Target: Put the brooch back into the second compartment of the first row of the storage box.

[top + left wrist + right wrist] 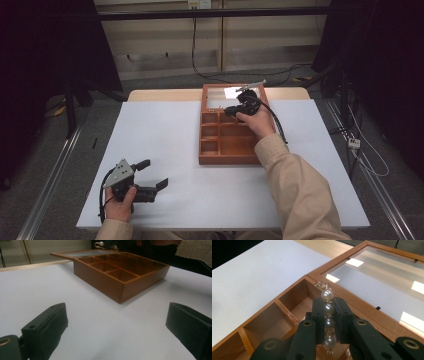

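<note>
Resting at table's seven o'clock, left gripper (152,173) sits with jaws spread wide, nothing between them, well apart from wooden box (230,145). Box stands at table's one o'clock, glass lid (384,275) folded back flat. Right gripper (329,315) hangs over box's far compartments, jaws clamped on pearl strand (327,320), metal clasp (323,285) poking out beyond tips.

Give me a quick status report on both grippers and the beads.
Right gripper shut on pearl beads, over the open wooden box. Left gripper open, resting on white table. Nothing in the way.
</note>
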{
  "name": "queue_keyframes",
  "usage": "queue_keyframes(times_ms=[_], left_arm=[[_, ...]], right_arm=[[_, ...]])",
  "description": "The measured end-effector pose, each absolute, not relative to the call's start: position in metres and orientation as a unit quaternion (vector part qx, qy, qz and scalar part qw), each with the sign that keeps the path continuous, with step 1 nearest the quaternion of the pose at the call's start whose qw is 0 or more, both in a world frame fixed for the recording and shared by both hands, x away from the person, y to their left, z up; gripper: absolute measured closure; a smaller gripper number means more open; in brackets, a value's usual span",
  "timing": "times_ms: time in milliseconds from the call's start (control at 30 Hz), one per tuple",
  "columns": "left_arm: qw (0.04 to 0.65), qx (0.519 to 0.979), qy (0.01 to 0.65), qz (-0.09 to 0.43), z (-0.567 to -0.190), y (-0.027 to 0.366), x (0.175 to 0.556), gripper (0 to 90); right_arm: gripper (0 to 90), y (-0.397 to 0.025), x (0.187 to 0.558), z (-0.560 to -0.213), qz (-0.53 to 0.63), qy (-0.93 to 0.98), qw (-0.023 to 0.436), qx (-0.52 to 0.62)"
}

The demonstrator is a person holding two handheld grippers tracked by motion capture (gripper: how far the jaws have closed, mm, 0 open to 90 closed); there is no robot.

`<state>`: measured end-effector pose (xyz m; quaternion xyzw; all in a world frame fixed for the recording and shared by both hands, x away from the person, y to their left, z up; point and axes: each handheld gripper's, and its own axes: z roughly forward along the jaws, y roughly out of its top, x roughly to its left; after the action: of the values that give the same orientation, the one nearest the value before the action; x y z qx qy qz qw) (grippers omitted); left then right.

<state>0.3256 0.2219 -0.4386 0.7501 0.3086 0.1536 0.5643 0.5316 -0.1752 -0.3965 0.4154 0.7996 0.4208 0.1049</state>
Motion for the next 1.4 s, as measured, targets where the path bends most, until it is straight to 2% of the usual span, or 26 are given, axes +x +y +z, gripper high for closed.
queue_keyframes(times_ms=[1400], left_arm=[[0.562,0.753,0.306,0.151,-0.440,0.221,0.327,3.7]], right_arm=[[79.3,-0.176,0.535,-0.418,0.398,0.804,0.103,0.429]])
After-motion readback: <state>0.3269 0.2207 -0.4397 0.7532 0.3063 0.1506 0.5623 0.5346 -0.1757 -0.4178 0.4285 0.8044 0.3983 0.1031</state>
